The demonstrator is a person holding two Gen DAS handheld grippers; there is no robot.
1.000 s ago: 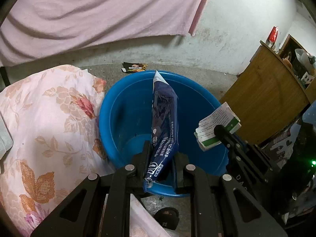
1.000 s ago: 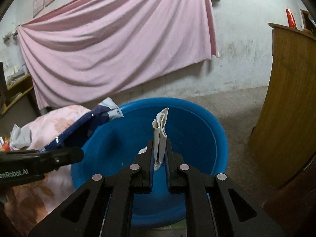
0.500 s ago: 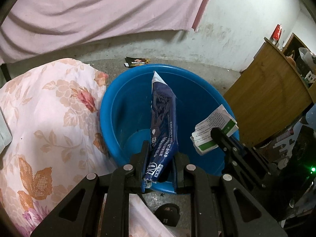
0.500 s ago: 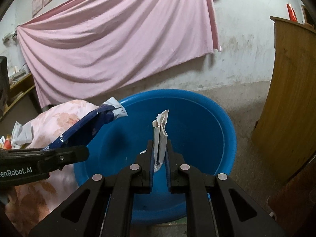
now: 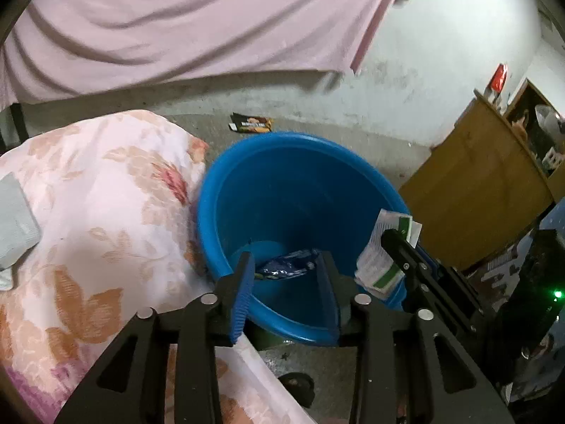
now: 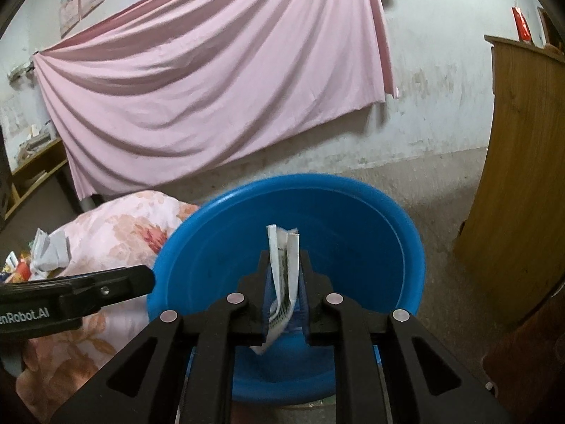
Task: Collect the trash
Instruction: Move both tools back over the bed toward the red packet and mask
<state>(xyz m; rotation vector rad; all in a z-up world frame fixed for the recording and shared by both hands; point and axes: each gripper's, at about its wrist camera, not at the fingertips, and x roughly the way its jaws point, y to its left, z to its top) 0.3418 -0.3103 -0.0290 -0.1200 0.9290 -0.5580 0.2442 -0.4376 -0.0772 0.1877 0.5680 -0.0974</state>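
Note:
A round blue tub (image 5: 282,162) stands on the floor beside the bed. At its bottom lies a dark blue snack wrapper (image 5: 300,259), loose. My left gripper (image 5: 286,255) hovers over the tub's near rim, jaws opening, and the wrapper shows in the gap between its blue pads, far below them. My right gripper (image 6: 284,258) is over the tub (image 6: 219,233) too. A folded white and green paper (image 6: 279,243) stands upright between its pads, which are easing apart but still touch it. That paper (image 5: 386,247) also shows at the right of the left wrist view.
A floral quilt (image 5: 99,212) lies left of the tub, with crumpled paper (image 6: 46,251) on it. A wooden cabinet (image 5: 476,183) stands right of the tub. Another wrapper (image 5: 252,125) lies on the floor by the far wall under the pink curtain (image 6: 212,88).
My left gripper's jaws spread apart and the dark blue wrapper dropped from them into the tub. The paper in my right gripper has loosened and fanned out slightly.

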